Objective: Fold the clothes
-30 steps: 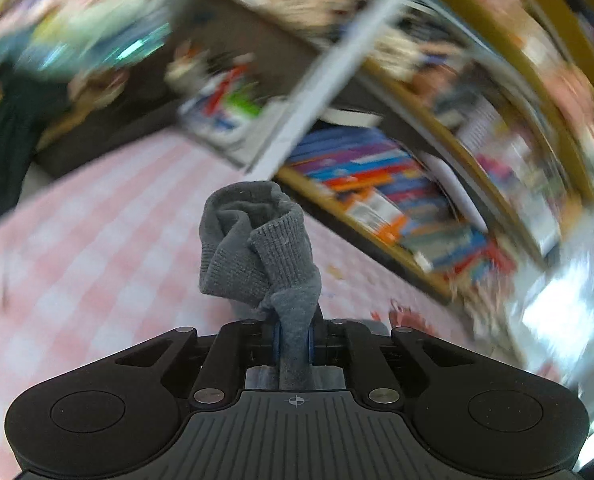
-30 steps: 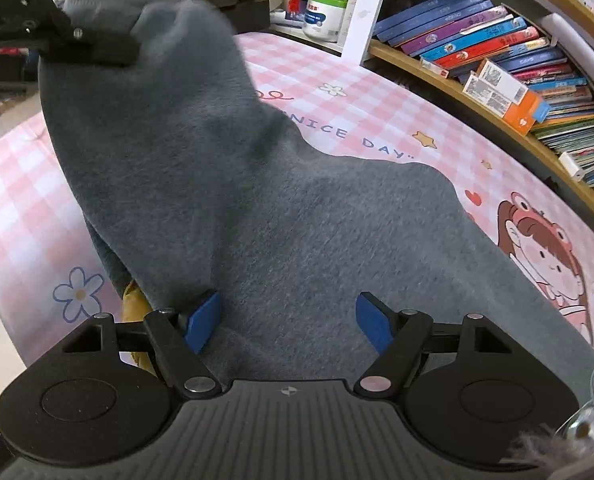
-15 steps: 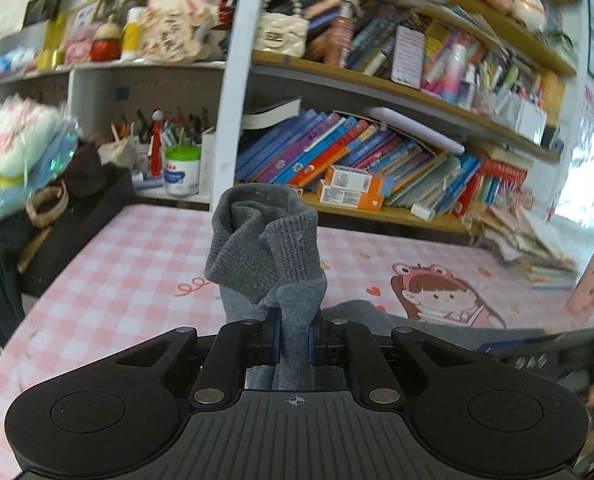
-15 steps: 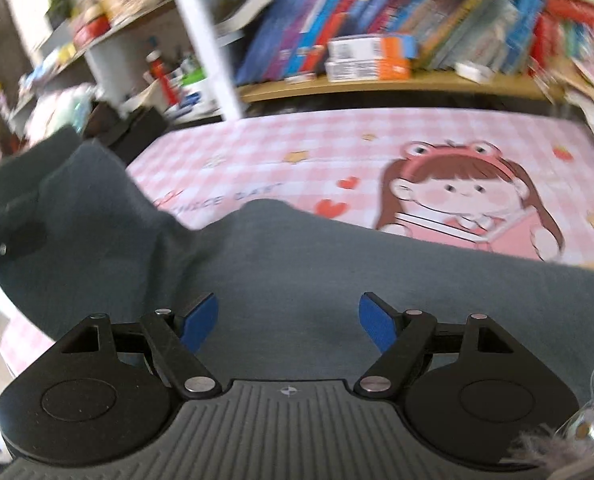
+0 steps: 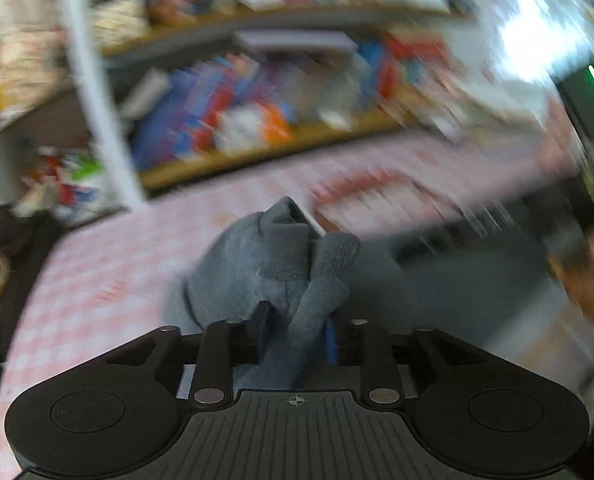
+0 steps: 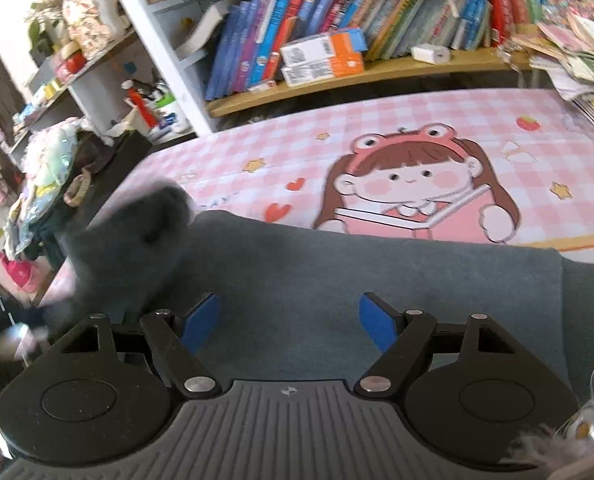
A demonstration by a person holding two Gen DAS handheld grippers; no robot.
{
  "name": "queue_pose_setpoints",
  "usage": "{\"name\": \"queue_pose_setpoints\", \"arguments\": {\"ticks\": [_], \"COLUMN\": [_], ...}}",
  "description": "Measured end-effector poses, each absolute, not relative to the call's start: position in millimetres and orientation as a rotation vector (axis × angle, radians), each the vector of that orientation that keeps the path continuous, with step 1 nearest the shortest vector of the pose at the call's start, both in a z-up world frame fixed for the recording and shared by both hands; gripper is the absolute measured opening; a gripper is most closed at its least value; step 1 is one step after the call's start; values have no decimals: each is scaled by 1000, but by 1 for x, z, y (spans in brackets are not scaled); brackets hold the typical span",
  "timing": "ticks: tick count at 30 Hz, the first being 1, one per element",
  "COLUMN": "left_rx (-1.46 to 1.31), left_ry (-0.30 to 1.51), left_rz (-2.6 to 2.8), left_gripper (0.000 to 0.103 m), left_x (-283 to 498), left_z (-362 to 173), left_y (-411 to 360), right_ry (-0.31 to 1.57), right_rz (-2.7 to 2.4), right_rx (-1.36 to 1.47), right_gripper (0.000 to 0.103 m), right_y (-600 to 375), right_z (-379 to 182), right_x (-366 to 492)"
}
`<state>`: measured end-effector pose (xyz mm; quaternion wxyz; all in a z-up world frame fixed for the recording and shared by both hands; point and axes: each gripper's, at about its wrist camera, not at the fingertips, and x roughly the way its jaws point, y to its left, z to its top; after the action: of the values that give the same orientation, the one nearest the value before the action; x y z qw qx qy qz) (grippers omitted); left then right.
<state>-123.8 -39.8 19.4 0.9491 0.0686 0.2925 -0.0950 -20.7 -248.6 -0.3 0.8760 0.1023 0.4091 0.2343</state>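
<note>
A grey sweatshirt (image 6: 377, 272) lies spread on the pink checked tablecloth (image 6: 537, 152). My right gripper (image 6: 289, 320) hovers just above its near part, open, with only flat cloth under the gap. At the left a blurred grey sleeve (image 6: 137, 232) is lifted off the body. In the blurred left wrist view, the ribbed cuff (image 5: 329, 256) of that sleeve runs down between the fingers of my left gripper (image 5: 297, 334). The blue pads stand parted around it, so the gripper reads as open. The sweatshirt body (image 5: 457, 280) lies below to the right.
Bookshelves (image 6: 297, 40) packed with books run along the table's far edge. A white post (image 6: 157, 48) and pen cups (image 6: 153, 112) stand at the back left, a paper stack (image 6: 585, 64) at the right, bags (image 6: 57, 184) off the left edge.
My left gripper's fingers have parted from a tight grip on the cuff, and it swung down and right toward the sweatshirt body. The right gripper stays open over the cloth.
</note>
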Motion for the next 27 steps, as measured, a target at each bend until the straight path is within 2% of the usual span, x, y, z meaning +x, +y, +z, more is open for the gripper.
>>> {"name": "queue_pose_setpoints", "arguments": {"ticks": [5,8,12,16,18,27], "left_rx": [23,-47,-204,-322,-368,-428], "left_ry": [602,605,561,560,579,616], "left_rz": [-285,-340,-302,-123,-57,-34], "left_gripper": [35,48,48,40,27,27], "left_x": [-130,-134,-138,-136,-138,-145], "left_z": [22,24,32,24,15,-1], "left_y": [-43,-45,-25,11,26,36], "right_ry": [893,925,983,1028,1041,1096], "right_rz": [498,524,565,609,609,610], "right_rx": [283,363,513,553,555,562], "right_gripper": [76,76,78,82,82,83], "right_y": [-263,-268,-274,-264,-259,-233], "right_z": [-6,-8,-14,-18,-19,-27], "right_x": [-15,-11,-6,-5,-7,-12]}}
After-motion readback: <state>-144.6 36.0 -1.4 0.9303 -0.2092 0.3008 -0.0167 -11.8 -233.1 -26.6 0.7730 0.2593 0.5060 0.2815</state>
